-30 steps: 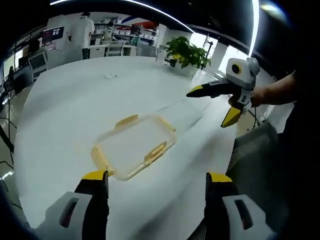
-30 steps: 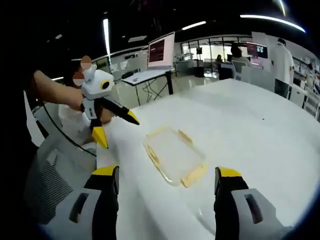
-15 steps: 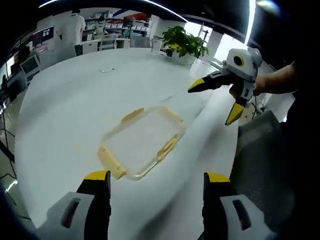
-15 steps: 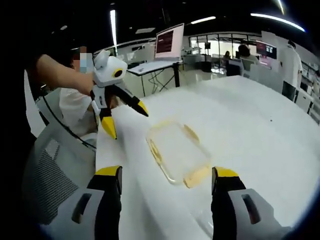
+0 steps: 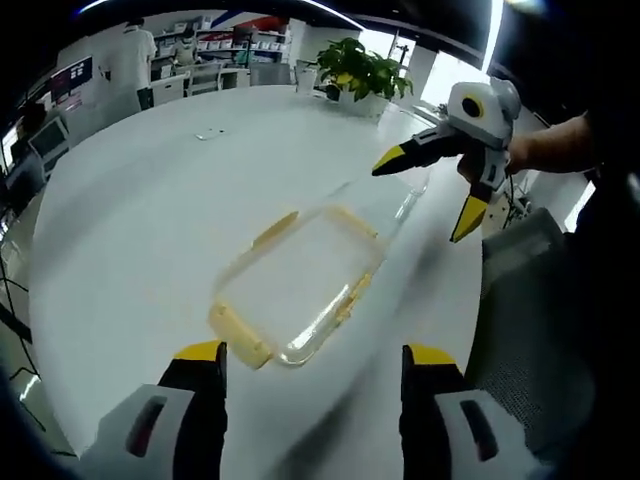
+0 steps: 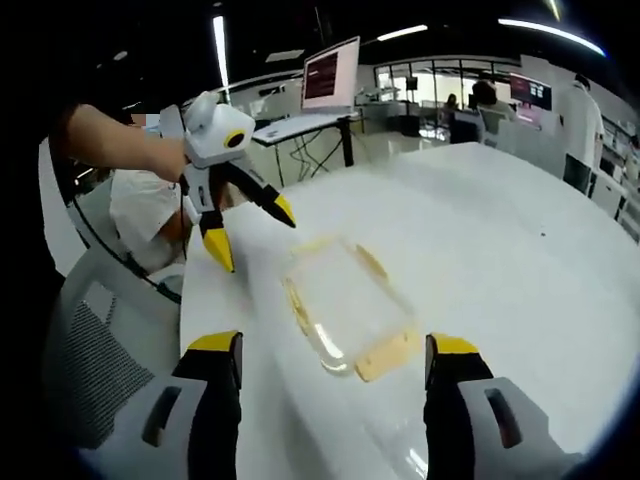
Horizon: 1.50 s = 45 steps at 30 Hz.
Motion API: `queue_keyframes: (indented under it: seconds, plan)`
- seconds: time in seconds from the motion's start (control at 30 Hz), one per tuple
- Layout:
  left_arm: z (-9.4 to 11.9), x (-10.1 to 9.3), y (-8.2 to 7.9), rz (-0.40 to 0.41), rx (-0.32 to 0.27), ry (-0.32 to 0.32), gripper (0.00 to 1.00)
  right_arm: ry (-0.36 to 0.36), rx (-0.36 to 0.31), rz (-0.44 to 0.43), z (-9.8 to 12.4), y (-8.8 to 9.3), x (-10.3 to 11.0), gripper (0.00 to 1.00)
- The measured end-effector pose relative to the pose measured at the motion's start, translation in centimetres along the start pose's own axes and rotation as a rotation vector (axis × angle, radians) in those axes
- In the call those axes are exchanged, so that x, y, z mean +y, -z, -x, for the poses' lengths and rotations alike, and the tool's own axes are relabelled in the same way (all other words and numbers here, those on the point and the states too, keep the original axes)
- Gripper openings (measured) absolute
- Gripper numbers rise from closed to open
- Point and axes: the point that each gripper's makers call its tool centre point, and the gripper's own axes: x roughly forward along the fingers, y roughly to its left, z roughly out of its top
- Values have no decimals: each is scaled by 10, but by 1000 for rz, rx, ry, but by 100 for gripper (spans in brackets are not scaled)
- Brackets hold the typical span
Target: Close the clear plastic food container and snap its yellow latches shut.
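Note:
A clear, flat plastic container piece with yellow latches (image 5: 300, 280) lies on the white round table (image 5: 130, 220). One yellow latch (image 5: 240, 338) on its short end points toward my left gripper (image 5: 312, 362), which hovers open just short of it. My right gripper (image 5: 425, 195) hangs open above the table's right edge, beyond the piece. Under that gripper there seems to be a faint clear plastic body (image 5: 392, 205). In the right gripper view the latched piece (image 6: 345, 300) lies ahead of my open right gripper (image 6: 335, 350). The left gripper (image 6: 253, 238) is open at the piece's far left.
A potted plant (image 5: 365, 75) stands at the table's far edge. A grey mesh chair (image 5: 520, 300) sits by the table's right side. People (image 5: 130, 55), desks and monitors (image 6: 330, 75) stand farther back in the room.
Both cameras have come a little lower and closer, so the latched piece looks larger and nearer. Both grippers stay open and nothing has been touched.

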Motion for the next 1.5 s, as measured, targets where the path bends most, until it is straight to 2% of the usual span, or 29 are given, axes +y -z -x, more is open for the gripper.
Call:
queue_keyframes:
  seconds: [0.3,0.7,1.1,1.3,1.5]
  plan:
    - [-6,9,-2,-45,27,4,67,-14,51,42,-8,6,-4,72]
    - [-14,22,0,-145,96,19,66,-36,129,103,-20,10,-17,72]
    - [-23,32,0,-231,159,44,62,-61,232,153,-32,24,-28,64]
    - [-27,36,2,-274,192,55,59,-81,318,252,-33,33,-34,60]
    - [-28,41,6,-348,243,63,54,-94,358,280,-34,37,-39,57]
